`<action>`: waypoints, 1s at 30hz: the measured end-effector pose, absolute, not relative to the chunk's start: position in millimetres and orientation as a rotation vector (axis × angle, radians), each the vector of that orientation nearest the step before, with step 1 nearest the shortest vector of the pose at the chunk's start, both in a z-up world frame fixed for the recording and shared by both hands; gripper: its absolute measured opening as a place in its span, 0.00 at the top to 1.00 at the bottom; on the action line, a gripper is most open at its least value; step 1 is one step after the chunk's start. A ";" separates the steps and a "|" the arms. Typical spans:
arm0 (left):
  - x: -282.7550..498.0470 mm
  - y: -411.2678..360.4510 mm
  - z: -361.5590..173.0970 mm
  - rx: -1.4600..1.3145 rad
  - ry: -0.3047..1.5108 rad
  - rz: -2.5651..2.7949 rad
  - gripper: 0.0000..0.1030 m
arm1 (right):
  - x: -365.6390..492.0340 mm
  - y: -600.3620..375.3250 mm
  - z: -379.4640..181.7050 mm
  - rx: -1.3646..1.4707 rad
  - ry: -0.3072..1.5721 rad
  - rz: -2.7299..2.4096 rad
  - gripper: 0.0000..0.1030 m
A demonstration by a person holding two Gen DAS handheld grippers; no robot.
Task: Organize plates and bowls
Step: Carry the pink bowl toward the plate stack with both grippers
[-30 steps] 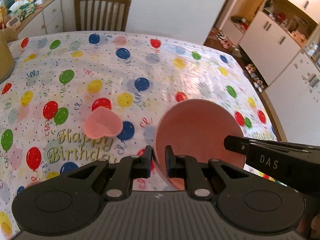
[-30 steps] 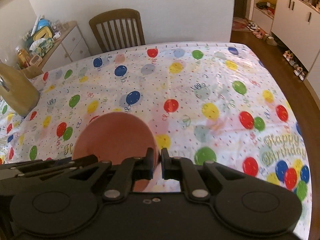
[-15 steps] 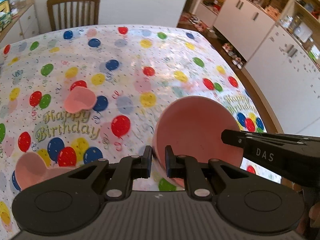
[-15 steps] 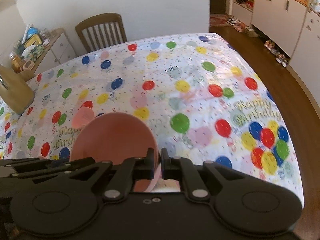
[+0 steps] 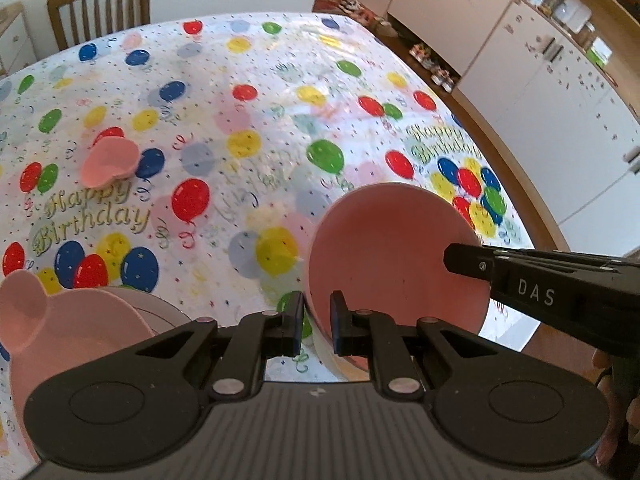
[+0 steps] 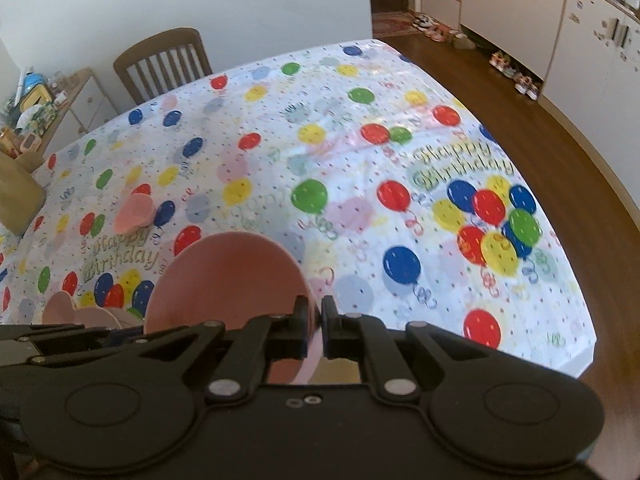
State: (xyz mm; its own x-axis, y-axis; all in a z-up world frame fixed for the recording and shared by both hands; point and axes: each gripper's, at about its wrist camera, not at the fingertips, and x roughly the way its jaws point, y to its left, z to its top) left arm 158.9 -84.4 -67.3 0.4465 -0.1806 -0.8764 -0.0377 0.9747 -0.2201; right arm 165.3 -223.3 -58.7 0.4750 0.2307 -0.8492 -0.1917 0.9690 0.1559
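Both grippers hold one round pink bowl by opposite rims, above the table's right part. My left gripper is shut on its left rim. My right gripper is shut on its right rim; the bowl also shows in the right wrist view. The right gripper's side shows in the left wrist view. A pink heart-shaped dish lies on the tablecloth at the left. A pink plate with an ear-shaped lobe lies on a white plate at the near left.
The table has a balloon-print birthday cloth. A wooden chair stands at its far side. White cabinets and shoes on a wooden floor lie to the right. A tan object stands at the far left.
Both grippers have carried the pink bowl to the right and back toward the near edge. The stacked plates have come into view at the near left.
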 end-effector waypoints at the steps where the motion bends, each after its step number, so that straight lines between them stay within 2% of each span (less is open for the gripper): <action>1: 158.3 -86.2 -69.6 -0.215 1.112 -0.096 0.87 | 163.8 -225.0 -60.2 0.043 1.046 0.254 0.95; 30: 165.5 -106.0 -104.3 -0.142 1.162 -0.146 0.87 | 151.6 -248.1 -103.8 0.111 1.105 0.200 0.95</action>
